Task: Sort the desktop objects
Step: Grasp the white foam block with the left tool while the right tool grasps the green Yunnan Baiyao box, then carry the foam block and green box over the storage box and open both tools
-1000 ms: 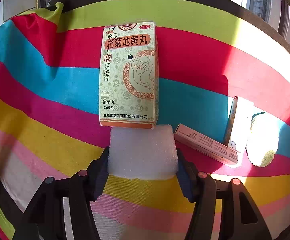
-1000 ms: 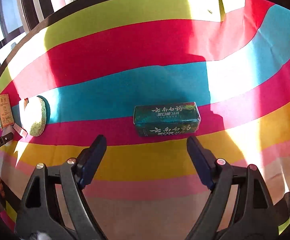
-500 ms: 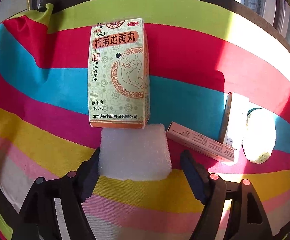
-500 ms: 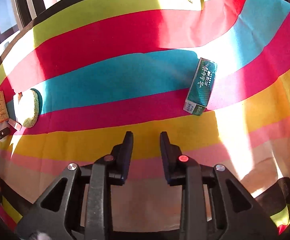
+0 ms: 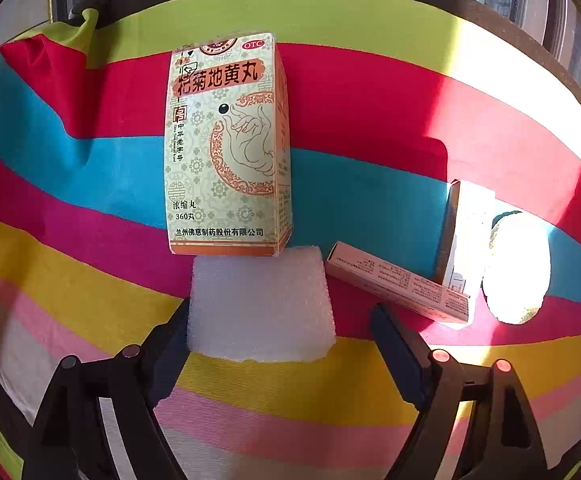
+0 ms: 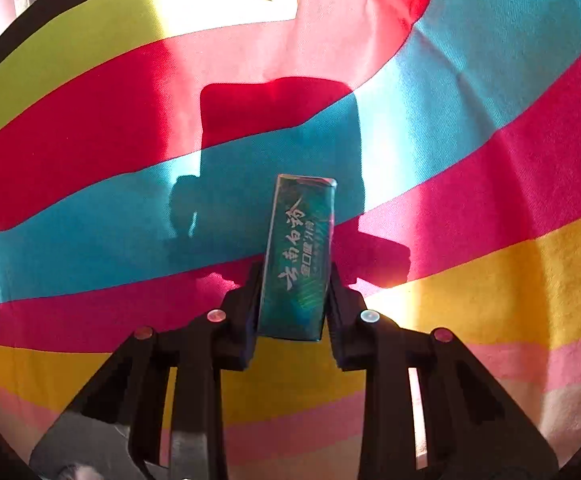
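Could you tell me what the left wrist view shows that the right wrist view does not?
Only the left wrist view: the open left gripper, jaws just widened around the white foam block, the medicine carton and the pink box. Only the right wrist view: the right gripper shut on the green toothpaste box. Both: the striped cloth and the pale round sponge.

Very bright, with strong sun from the windows at the top. Sharp dark shadows on the striped cloth (image 6: 90,152), one big blocky one behind the green box (image 6: 298,256). Washed out white on the round sponge (image 5: 518,268) from glare. Bent and dark at the round edges. Sharp in the middle, no blur.
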The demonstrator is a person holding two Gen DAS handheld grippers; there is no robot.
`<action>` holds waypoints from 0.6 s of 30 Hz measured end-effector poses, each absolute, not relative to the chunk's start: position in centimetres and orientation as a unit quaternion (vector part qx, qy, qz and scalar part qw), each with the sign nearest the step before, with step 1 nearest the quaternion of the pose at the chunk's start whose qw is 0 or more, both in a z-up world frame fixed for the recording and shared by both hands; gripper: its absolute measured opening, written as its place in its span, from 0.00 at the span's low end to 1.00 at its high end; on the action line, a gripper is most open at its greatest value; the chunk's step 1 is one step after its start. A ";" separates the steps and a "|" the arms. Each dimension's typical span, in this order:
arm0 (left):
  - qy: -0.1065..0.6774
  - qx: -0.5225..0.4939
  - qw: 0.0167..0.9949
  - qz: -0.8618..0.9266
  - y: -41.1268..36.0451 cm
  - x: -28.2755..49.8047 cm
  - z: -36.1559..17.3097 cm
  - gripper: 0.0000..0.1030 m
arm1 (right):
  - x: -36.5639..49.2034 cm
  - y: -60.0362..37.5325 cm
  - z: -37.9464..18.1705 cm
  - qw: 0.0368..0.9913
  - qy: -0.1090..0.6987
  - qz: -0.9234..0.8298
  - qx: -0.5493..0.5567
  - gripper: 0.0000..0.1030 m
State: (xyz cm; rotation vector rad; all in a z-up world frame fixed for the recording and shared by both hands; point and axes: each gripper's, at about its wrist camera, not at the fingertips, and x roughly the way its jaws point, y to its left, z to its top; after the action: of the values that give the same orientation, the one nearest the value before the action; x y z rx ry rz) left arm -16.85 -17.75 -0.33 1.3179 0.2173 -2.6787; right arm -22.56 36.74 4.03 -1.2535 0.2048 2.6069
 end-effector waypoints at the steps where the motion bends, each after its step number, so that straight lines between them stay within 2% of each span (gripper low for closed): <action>1: 0.073 0.438 0.075 -0.893 -18.1 -16.7 -0.3 0.79 | -21.6 36.3 4.3 0.105 0.076 0.896 -0.424 0.30; 2: 0.072 0.436 0.083 -0.893 -18.4 -16.6 -0.3 0.75 | -20.4 35.5 4.5 0.099 0.064 0.901 -0.417 0.30; 3: 0.070 0.433 0.091 -0.894 -18.8 -16.4 -0.2 0.61 | -19.0 34.4 4.6 0.086 0.054 0.907 -0.409 0.30; 4: 0.073 0.430 0.090 -0.895 -19.2 -16.1 -0.2 0.57 | -17.7 33.5 4.6 0.061 0.052 0.910 -0.407 0.30; 10: 0.048 0.438 0.061 -0.895 -20.5 -13.7 -0.1 0.57 | -7.9 28.0 3.2 -0.059 0.069 0.905 -0.416 0.31; 18: 0.062 0.441 0.008 -0.895 -23.4 -2.6 0.4 0.57 | -1.4 16.4 4.0 -0.157 0.044 0.883 -0.440 0.31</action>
State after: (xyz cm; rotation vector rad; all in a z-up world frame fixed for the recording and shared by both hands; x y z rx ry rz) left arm -2.60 -23.39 0.43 1.3788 0.1931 -2.7984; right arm -1.44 16.36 4.00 -1.5395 0.1524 3.0909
